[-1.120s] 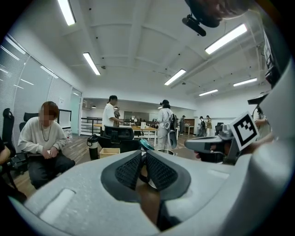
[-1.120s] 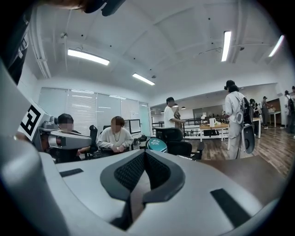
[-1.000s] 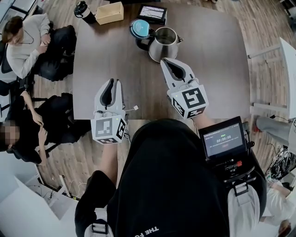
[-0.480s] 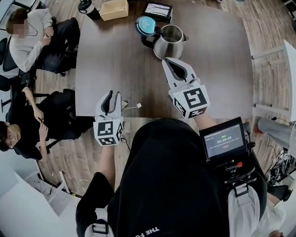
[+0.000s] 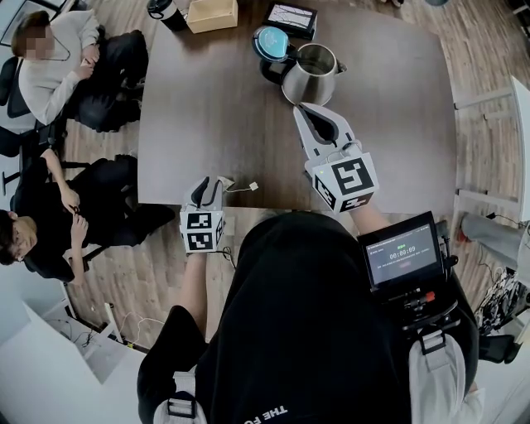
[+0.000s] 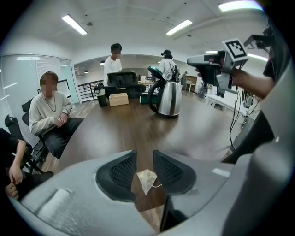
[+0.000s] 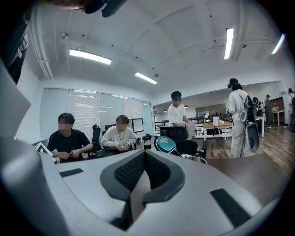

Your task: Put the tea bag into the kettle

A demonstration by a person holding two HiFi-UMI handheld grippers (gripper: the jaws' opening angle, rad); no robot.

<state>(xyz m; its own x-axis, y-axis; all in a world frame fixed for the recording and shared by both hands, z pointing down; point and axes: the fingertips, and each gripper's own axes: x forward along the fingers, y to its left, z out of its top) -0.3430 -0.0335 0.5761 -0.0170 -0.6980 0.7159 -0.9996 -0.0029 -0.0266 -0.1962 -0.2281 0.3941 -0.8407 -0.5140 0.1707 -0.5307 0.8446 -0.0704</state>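
A small pyramid tea bag [image 6: 146, 179] lies at the near edge of the brown table [image 5: 381, 124], its string running to a white tag [image 5: 253, 186]. My left gripper [image 6: 144, 156] is low over that edge with its jaws a little apart, one pad on each side of the bag. In the head view the left gripper [image 5: 211, 183] partly hides the bag. The steel kettle [image 5: 310, 74] stands at the far side with its teal lid [image 5: 272, 43] tipped open. My right gripper [image 5: 302, 109] hangs above the table just before the kettle, jaws pressed together and holding nothing.
A wooden box [image 5: 211, 12], a tablet [image 5: 290, 16] and a black bottle [image 5: 161, 7] sit along the far edge. Two people sit on chairs left of the table [image 5: 58, 58]. Others stand behind the far end [image 6: 113, 64].
My left gripper has dropped down and come back to the table's near edge, so its jaws now straddle the tea bag. The right gripper has hardly moved.
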